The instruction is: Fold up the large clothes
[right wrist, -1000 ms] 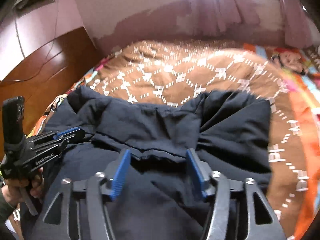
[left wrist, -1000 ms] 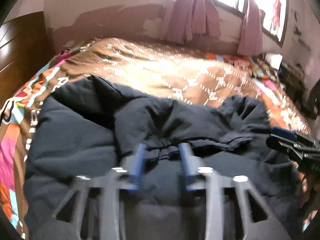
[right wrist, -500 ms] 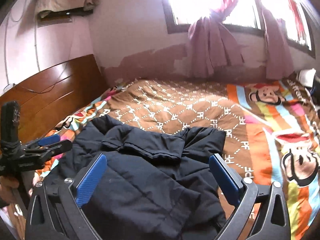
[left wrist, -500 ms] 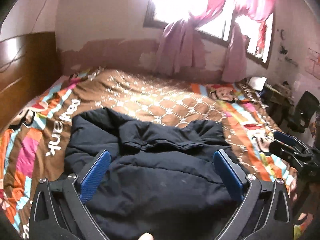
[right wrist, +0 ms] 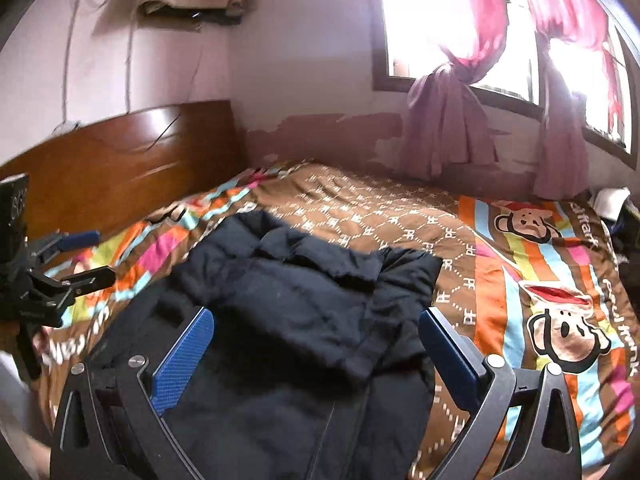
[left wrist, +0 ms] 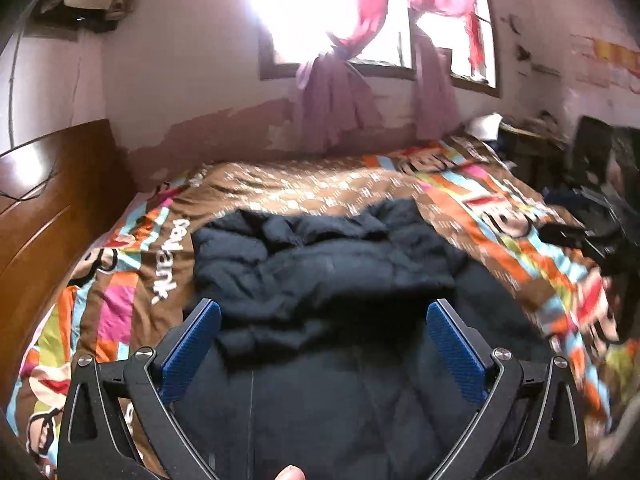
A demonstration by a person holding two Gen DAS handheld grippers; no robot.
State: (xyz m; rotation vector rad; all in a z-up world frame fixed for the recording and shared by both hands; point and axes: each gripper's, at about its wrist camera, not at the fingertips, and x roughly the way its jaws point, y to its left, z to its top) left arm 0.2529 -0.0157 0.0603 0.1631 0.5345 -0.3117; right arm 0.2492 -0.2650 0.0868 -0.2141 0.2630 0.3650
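A dark padded jacket (left wrist: pixel 328 264) is laid on the near part of the bed (left wrist: pixel 320 184), over a patterned brown and multicoloured cover (right wrist: pixel 500 280); its far portion is seen folded back over the near portion. The left gripper (left wrist: pixel 324 320) is held above it with jaws spread wide, nothing between them. The right gripper (right wrist: pixel 316 328) is likewise spread wide and empty above the jacket. A wooden headboard (right wrist: pixel 120 152) is noted at the left, a curtained window (right wrist: pixel 460 20) at the far side.

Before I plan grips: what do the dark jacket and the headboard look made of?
Dark jacket: padded, matte navy fabric, likely synthetic; puffy quilted sections, soft creases.
Headboard: glossy reddish-brown wood or veneer; it reflects light, and the grain is unclear.
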